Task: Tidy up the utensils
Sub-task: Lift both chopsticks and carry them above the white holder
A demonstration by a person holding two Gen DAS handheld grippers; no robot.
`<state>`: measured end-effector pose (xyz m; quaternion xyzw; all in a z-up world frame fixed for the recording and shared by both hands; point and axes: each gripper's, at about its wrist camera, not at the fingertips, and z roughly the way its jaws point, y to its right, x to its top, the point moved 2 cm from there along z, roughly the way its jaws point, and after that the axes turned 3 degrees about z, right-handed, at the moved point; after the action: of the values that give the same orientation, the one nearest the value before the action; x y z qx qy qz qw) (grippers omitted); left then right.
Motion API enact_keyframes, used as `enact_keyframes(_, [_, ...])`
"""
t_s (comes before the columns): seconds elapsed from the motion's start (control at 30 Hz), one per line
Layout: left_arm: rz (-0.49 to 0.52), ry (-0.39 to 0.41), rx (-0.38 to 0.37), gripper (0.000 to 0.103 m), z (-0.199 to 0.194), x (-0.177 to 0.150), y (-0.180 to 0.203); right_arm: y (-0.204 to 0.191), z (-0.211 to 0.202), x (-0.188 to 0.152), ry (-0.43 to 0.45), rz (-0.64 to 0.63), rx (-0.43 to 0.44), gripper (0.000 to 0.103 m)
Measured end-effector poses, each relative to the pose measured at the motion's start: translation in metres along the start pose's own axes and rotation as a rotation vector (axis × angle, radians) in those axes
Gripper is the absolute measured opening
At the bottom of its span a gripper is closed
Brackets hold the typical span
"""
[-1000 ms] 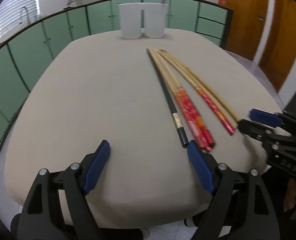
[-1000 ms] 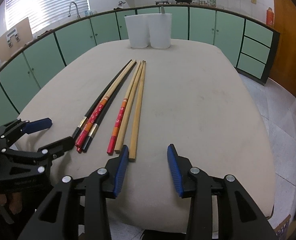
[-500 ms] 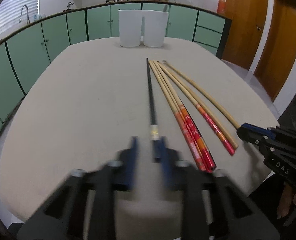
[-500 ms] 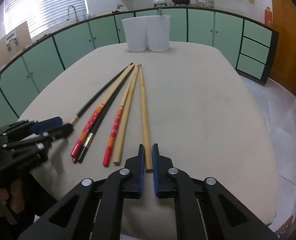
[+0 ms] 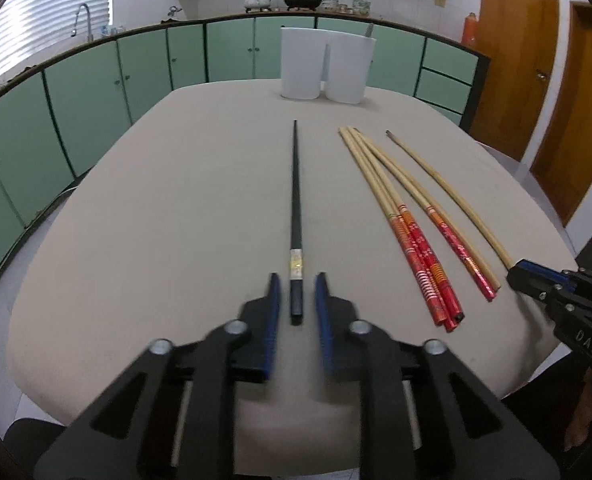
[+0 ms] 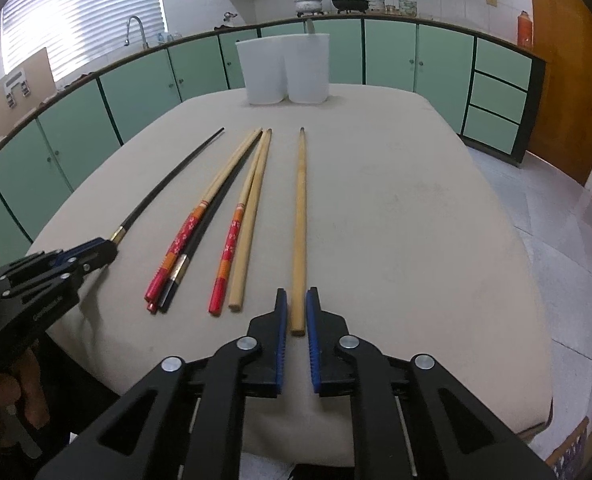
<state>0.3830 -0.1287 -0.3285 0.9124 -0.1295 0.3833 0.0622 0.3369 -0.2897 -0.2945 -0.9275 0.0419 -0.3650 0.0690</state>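
Several long chopsticks lie on a beige table (image 5: 168, 216). My left gripper (image 5: 297, 286) is shut on the near end of a black chopstick (image 5: 296, 196), which points away from me and also shows in the right wrist view (image 6: 168, 184). My right gripper (image 6: 296, 300) is shut on the near end of a plain wooden chopstick (image 6: 299, 216). Between them lie red-handled chopsticks (image 5: 419, 256) and a second black one (image 6: 200, 240). Two white holder cups (image 5: 323, 66) stand at the far edge.
Green cabinets (image 5: 96, 92) ring the room behind the table. Wooden doors (image 5: 535, 60) stand at the right. A metal utensil handle (image 5: 369, 30) sticks out of the right cup. The table's near edge is rounded.
Both grippers went from wide open to closed on a chopstick end. The black chopstick has been pulled left, away from the bundle, and the plain one right.
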Motion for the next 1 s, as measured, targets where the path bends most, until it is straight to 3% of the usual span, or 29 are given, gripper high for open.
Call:
enact_keyframes(0.13, [0.010, 0.007, -0.021, 0.019, 0.002, 0.001, -0.001, -0.001, 0.003, 0.002, 0.002, -0.005, 0.000, 0.010])
enact_keyframes(0.17, [0.007, 0.004, -0.028, 0.007, 0.002, 0.002, -0.002, 0.000, 0.002, 0.004, 0.000, 0.000, 0.001, 0.008])
enact_keyframes(0.2, [-0.005, -0.006, -0.040, 0.006, 0.002, 0.005, -0.004, 0.001, 0.002, 0.005, -0.004, 0.005, 0.004, 0.007])
enact_keyframes(0.5, [-0.060, -0.009, -0.083, 0.006, -0.042, 0.037, -0.015, -0.001, -0.042, 0.031, 0.022, 0.026, 0.016, 0.007])
enact_keyframes(1.0, [-0.029, 0.077, -0.108, 0.006, -0.092, 0.103, -0.029, -0.018, -0.099, 0.125, 0.095, -0.084, 0.030, 0.007])
